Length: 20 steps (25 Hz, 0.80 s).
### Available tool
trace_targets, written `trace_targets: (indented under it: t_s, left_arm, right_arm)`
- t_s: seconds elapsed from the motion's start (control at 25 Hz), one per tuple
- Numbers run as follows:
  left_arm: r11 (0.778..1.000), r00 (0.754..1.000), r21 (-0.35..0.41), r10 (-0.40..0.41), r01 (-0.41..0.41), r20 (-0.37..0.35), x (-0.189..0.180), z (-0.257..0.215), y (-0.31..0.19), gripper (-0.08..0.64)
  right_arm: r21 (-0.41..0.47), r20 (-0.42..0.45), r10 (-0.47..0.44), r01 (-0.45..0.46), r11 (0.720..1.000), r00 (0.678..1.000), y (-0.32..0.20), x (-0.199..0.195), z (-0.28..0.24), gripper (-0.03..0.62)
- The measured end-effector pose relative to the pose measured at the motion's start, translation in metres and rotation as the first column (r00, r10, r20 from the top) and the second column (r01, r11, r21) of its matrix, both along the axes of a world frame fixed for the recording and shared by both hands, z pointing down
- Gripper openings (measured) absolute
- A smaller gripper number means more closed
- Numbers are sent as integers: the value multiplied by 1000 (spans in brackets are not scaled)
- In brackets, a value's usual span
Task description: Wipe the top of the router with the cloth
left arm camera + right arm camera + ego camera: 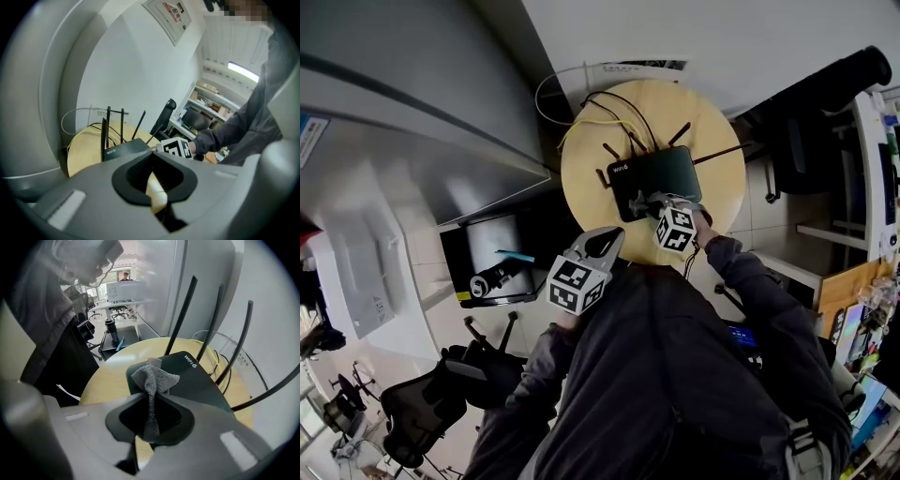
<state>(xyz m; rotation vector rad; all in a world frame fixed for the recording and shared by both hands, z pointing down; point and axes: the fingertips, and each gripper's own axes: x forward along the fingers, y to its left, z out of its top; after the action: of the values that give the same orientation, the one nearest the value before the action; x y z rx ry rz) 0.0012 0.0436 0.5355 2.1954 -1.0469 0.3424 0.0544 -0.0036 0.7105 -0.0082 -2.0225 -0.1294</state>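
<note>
router (661,176): black, small white lettering at one corner. antennas (183,310): black. cloth (152,378): mid grey, fuzzy weave, no print. surface (586,183): pale yellowish wood, plain. yellow cable (579,128), black cables (614,103) and a thin white cable (546,89) at the far side. left hand-held gripper (611,238) and right hand-held gripper (650,201): light grey shells, black jaw linings, white cubes with black square markers. sleeve (750,281): dark grey.

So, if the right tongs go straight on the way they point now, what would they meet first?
Probably the top of the router: the cloth pinched in the right tongs reaches over its near corner.
</note>
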Motion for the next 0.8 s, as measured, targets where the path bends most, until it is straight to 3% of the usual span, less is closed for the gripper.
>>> trace_targets:
  t_s: [0.44, 0.6, 0.8]
  left_arm:
    - [1000, 1000, 1, 14, -14, -7, 6, 0, 1, 0]
    - [1000, 1000, -6, 1, -1, -10, 3, 1, 0, 0]
    - [1000, 1000, -13, -27, 27, -7, -2, 2, 0, 0]
  right_arm:
    - [-46, 9, 23, -23, 999, 1000, 13, 10, -3, 28]
    - [-55, 64, 118, -114, 992, 991, -29, 5, -20, 28]
    - [45, 25, 103, -104, 994, 994, -89, 3, -21, 28]
